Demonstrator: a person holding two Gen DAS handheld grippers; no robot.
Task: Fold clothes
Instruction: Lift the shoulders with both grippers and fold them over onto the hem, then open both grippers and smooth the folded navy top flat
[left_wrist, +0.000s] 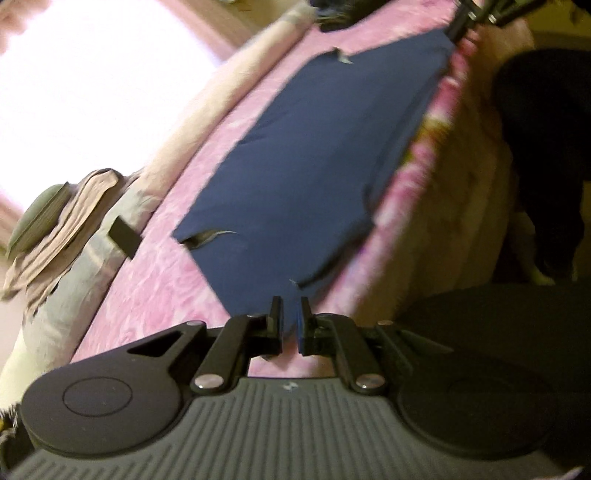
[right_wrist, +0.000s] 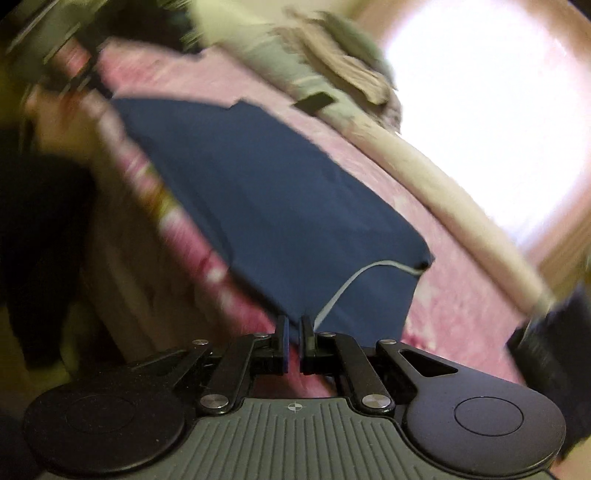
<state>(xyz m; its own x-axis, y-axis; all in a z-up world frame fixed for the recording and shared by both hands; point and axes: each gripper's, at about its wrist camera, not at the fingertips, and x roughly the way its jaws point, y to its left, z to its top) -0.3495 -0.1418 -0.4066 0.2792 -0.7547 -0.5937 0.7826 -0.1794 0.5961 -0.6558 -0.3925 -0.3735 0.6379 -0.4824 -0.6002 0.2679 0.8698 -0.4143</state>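
Note:
A navy blue garment (left_wrist: 314, 155) lies stretched along the near edge of a bed with a pink patterned cover (left_wrist: 155, 288). My left gripper (left_wrist: 291, 308) is shut on one end of the cloth. At the far end of the garment, top right in the left wrist view, the right gripper (left_wrist: 458, 26) pinches the other corner. In the right wrist view the same blue garment (right_wrist: 266, 192) runs away from my right gripper (right_wrist: 293, 326), which is shut on its near edge beside a white drawstring (right_wrist: 347, 288). The left gripper (right_wrist: 92, 77) shows blurred at the far corner.
Folded brownish and green clothes (left_wrist: 55, 229) are stacked by a grey pillow (left_wrist: 74, 288) at the head of the bed. A cream bolster (right_wrist: 424, 177) runs along the far side under a bright window (right_wrist: 487, 110). A person's dark clothing (left_wrist: 543, 155) stands beside the bed.

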